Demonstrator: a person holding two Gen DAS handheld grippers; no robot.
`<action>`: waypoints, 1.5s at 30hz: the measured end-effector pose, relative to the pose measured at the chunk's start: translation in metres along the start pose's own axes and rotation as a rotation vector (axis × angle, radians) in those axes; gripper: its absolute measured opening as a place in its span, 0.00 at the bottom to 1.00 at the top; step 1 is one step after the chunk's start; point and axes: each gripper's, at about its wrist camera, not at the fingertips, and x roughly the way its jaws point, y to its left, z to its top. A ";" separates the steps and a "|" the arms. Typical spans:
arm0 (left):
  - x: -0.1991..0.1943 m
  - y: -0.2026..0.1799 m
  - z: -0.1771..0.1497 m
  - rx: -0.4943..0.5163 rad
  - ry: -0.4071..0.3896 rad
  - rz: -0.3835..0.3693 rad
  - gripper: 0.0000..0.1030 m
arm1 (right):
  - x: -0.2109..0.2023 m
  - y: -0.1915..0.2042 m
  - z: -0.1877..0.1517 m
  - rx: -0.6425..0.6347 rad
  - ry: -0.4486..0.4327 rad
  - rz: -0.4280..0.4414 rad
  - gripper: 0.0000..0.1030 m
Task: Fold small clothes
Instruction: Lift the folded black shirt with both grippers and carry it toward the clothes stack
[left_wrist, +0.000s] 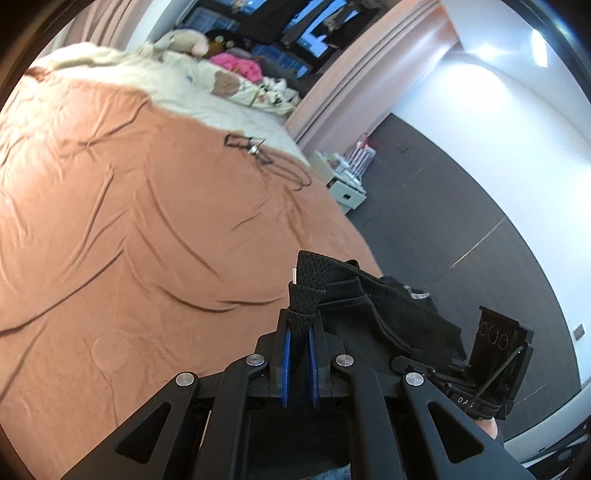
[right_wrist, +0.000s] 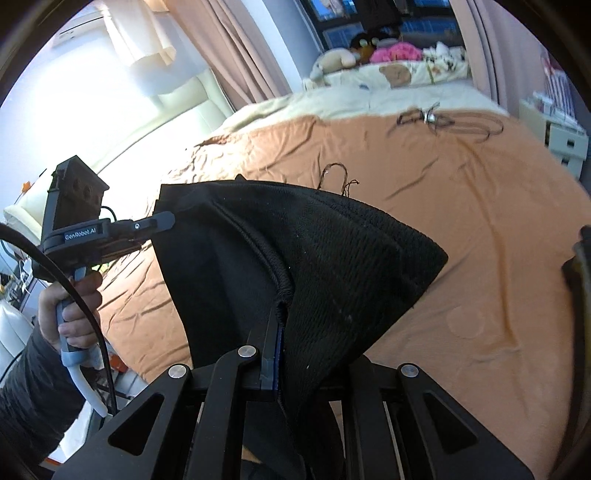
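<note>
Plainly early on, the left tool (left_wrist: 298, 334) and right tool (right_wrist: 277, 325) each pinch the black mesh-knit garment (right_wrist: 332, 258) aloft above the orange-sheeted bed (left_wrist: 129, 221), seemingly with no fold laid yet

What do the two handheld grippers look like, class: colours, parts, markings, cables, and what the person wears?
Both grippers are black linkage frames with silver round pivot bolts and blue pads inside the fingers. The left gripper carries white "GenRobot.AI" lettering, a boxy black top block, a grey-blue handle and a black cable. The sleeve is dark grey.
</note>
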 end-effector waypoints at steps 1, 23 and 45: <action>-0.005 -0.009 0.000 0.011 -0.009 -0.002 0.08 | -0.010 0.004 -0.003 -0.007 -0.010 -0.006 0.06; -0.005 -0.191 -0.025 0.174 -0.020 -0.194 0.07 | -0.230 0.044 -0.078 -0.030 -0.168 -0.246 0.06; 0.063 -0.349 -0.056 0.288 0.077 -0.366 0.07 | -0.336 0.083 -0.120 0.004 -0.278 -0.447 0.06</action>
